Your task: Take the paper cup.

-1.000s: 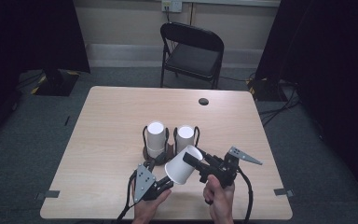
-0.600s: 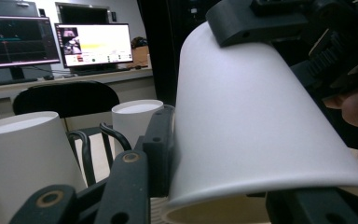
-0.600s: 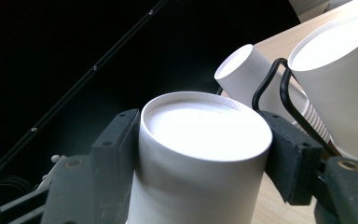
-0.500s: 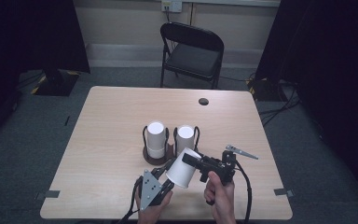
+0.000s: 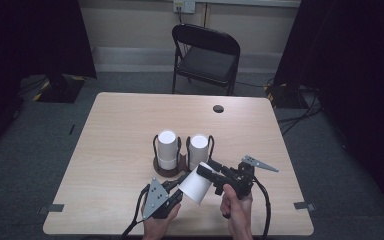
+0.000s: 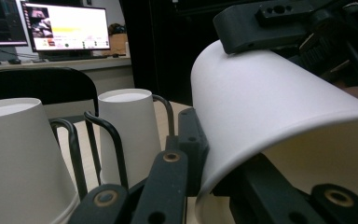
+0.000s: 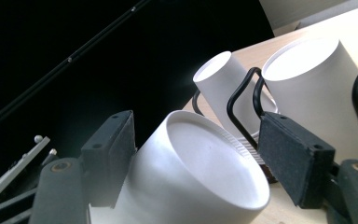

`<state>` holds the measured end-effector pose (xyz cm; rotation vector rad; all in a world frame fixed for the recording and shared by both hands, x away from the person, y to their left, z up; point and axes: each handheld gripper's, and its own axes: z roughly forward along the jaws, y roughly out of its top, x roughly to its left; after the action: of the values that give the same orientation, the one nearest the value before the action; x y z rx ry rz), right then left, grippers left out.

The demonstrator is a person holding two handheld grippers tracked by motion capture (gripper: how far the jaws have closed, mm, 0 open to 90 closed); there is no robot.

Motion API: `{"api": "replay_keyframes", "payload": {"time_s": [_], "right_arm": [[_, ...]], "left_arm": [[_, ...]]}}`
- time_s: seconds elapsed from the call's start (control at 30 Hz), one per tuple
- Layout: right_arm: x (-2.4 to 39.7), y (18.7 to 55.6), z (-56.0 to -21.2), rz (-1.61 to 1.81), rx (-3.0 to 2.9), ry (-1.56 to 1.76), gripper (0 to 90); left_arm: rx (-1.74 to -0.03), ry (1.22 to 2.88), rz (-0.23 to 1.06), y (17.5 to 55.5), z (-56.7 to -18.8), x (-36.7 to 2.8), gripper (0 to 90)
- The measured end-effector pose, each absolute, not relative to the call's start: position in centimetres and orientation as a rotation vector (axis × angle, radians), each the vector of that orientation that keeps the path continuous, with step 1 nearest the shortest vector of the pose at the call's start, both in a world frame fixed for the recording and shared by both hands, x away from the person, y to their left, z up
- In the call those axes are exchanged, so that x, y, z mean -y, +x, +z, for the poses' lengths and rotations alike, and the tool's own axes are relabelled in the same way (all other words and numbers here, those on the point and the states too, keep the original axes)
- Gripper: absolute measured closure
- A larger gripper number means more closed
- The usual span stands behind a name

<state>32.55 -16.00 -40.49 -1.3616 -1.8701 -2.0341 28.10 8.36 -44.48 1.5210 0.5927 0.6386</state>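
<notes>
1. Pale wooden table (image 5: 110, 150) stretched beneath both grippers.
2. Two upturned paper cups in a black wire holder (image 5: 169, 167) stood just beyond them.
3. White paper cup (image 5: 196, 185) hung tilted between them.
4. Left gripper (image 5: 176, 192) had clamped shut on its rim.
5. Right gripper (image 5: 211, 172), jaws just opening, straddled its base loosely.
</notes>
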Motion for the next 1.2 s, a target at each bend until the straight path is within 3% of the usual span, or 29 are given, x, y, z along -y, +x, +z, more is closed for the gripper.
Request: {"api": "replay_keyframes", "payload": {"time_s": [0.2, 0.6, 0.87, 1.2], "right_arm": [[16.1, 32.2, -40.2, -2.12, 1.933, -1.261, 24.0], [16.4, 31.6, -40.1, -2.157, 2.092, -1.229, 26.7], [16.1, 30.6, -40.1, -2.164, 2.276, -1.186, 19.3], [16.3, 29.8, -40.5, -2.14, 2.409, -1.156, 19.0]], "left_arm": [[-0.582, 1.574, 0.605, 28.6, -44.3, -9.1, 87.0], [-0.66, 1.634, 0.503, 29.8, -43.9, -10.8, 86.5], [-0.686, 1.716, 0.485, 30.5, -43.3, -11.3, 86.7], [-0.729, 1.757, 0.459, 31.3, -42.5, -11.5, 86.5]]}}
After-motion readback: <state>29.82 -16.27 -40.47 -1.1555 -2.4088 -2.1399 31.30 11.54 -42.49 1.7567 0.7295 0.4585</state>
